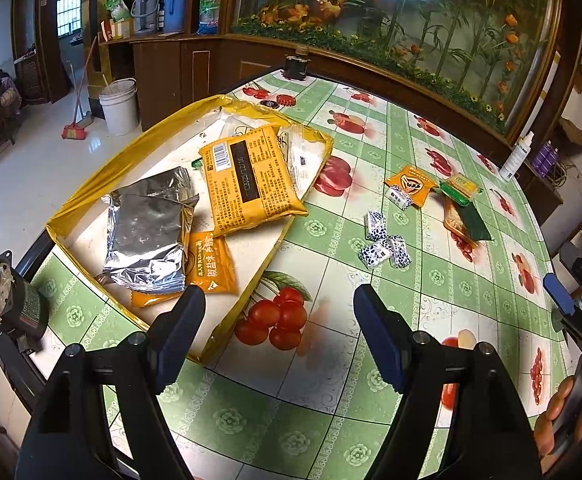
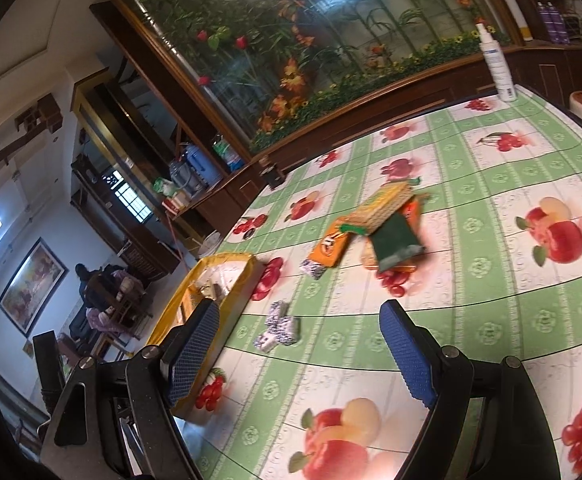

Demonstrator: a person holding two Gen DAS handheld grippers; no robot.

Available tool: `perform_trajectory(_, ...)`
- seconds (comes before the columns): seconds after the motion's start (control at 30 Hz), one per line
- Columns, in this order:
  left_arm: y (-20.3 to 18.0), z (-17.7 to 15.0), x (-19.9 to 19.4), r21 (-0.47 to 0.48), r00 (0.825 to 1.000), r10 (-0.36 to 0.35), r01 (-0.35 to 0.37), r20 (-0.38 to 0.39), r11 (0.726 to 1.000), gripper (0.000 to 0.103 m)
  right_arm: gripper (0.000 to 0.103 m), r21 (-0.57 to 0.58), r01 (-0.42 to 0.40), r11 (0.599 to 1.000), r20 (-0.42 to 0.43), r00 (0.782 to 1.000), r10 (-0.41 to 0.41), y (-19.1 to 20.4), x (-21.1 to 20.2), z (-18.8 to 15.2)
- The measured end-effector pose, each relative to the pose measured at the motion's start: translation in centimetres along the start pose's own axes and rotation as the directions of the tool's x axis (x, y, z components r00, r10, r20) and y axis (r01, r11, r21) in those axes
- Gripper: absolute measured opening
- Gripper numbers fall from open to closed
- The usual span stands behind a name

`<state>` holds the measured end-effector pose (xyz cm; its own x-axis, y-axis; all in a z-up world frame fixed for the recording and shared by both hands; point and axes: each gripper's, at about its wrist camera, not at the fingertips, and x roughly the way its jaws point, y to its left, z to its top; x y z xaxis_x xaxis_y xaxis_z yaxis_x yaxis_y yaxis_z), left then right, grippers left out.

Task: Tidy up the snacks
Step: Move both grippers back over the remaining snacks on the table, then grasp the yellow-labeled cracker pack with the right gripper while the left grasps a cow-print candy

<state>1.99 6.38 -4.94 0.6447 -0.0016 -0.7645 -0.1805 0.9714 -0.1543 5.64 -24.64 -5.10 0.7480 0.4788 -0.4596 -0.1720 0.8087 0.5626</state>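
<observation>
Left gripper [image 1: 279, 312]: jaws spread wide, nothing held, above fruit-print tablecloth [image 1: 431, 288]. Ahead and left of its fingertips: yellow tray [image 1: 91, 184] holding silver foil pack [image 1: 149, 228], large orange pack [image 1: 253, 178] with barcode and stamped "2025/12/16", small orange sachet [image 1: 211, 266] printed "椒盐味". Ahead and right: cluster of blue-white wrapped candies [image 1: 385, 244]; beyond, orange sachet [image 1: 411, 184], green-yellow bar [image 1: 459, 188], dark green packet [image 1: 471, 222].

Right gripper [image 2: 299, 356]: jaws spread wide, empty. Candies just ahead of fingertips; tray at left finger. Remaining print unreadable.
</observation>
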Motion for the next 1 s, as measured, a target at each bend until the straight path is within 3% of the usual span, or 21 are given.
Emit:
perform_trajectory(0.23, -1.1, -0.4, 0.2, 0.034, 1.0, 0.008, -0.007, -0.013, 0.999, 0.077, 0.085, 0.059, 0.08, 0.995, 0.026, 0.996, -0.082, -3.9, -2.3, 0.2)
perform_trajectory(0.47, -4.1, -0.8, 2.2, 0.127, 0.998, 0.015, -0.008, -0.057, 0.992, 0.077, 0.086, 0.069, 0.129, 0.989, -0.027, 0.992, -0.127, -5.8, -1.5, -0.3)
perform_trajectory(0.73, -8.2, 0.5, 6.2, 0.287, 0.994, 0.08, -0.057, -0.068, 0.956, 0.077, 0.084, -0.033, 0.086, 0.996, -0.098, 0.991, -0.089, -2.7, 1.8, -0.7)
perform_trajectory(1.0, -8.0, 1.2, 7.3, 0.32, 0.997, -0.005, 0.03, -0.079, 0.947, 0.077, 0.082, -0.126, 0.108, 0.986, -0.133, 0.983, -0.125, -0.5, 6.0, 0.9)
